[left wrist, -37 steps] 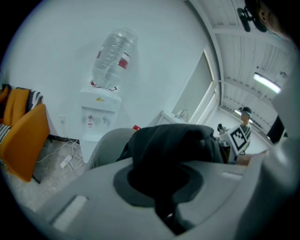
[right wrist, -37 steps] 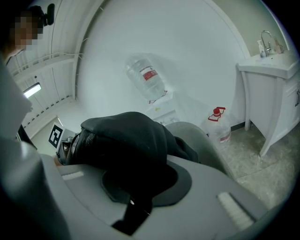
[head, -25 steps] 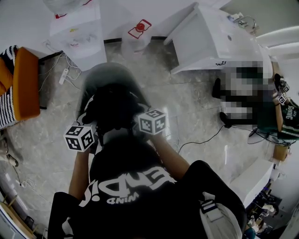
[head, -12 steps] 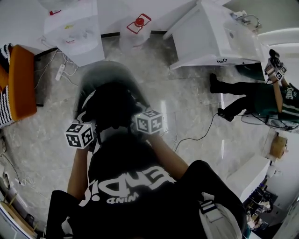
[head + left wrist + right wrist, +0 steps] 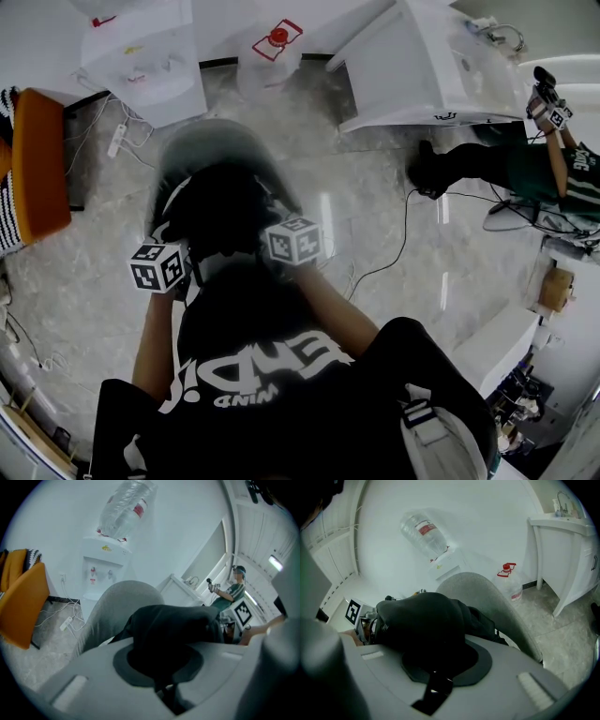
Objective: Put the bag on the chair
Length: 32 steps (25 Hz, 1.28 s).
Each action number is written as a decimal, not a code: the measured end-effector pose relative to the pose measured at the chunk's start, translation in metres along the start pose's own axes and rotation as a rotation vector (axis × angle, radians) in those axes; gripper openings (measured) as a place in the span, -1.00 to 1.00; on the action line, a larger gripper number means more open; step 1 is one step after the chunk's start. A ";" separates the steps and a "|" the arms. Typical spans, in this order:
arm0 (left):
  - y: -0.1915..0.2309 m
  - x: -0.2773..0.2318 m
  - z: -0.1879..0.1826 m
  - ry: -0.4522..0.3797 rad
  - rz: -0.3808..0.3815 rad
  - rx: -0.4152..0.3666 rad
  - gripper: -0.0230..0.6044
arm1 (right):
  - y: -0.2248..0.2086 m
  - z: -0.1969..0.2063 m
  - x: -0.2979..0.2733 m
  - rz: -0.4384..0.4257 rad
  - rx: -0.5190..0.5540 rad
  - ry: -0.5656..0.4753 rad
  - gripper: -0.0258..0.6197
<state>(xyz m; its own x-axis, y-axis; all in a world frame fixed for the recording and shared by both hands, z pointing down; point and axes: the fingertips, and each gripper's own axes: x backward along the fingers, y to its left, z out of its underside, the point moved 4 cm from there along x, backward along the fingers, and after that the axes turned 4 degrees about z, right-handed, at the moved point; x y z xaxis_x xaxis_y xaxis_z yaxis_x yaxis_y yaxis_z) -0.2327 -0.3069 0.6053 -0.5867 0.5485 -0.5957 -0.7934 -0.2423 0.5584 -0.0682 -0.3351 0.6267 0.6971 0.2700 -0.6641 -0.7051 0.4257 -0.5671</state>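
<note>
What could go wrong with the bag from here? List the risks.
1. The left gripper and right gripper each pinch only a fold of the soft black bag; it could slip out.
2. The grey chair has a rounded shell, so the bag may slide off when released.

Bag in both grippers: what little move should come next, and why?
Probably ease it straight down. Both the left gripper and right gripper clamp the black bag, which hangs over the seat of the grey chair; whether it rests there isn't clear.
</note>
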 end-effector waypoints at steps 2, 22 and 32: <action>0.003 -0.002 0.003 0.006 -0.002 0.005 -0.82 | -0.002 0.003 -0.004 0.004 -0.008 0.006 -0.80; 0.007 0.005 0.028 0.080 -0.051 0.007 -0.58 | -0.005 0.033 -0.003 0.055 0.073 0.079 -0.71; -0.008 0.029 0.024 0.091 -0.051 -0.001 -0.46 | 0.001 0.031 0.024 0.088 0.080 0.065 -0.65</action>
<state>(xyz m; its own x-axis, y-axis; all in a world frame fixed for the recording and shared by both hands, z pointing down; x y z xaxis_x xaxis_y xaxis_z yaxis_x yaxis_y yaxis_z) -0.2396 -0.2702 0.5971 -0.5576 0.4854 -0.6735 -0.8229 -0.2163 0.5254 -0.0484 -0.3014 0.6253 0.6213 0.2539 -0.7413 -0.7488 0.4712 -0.4662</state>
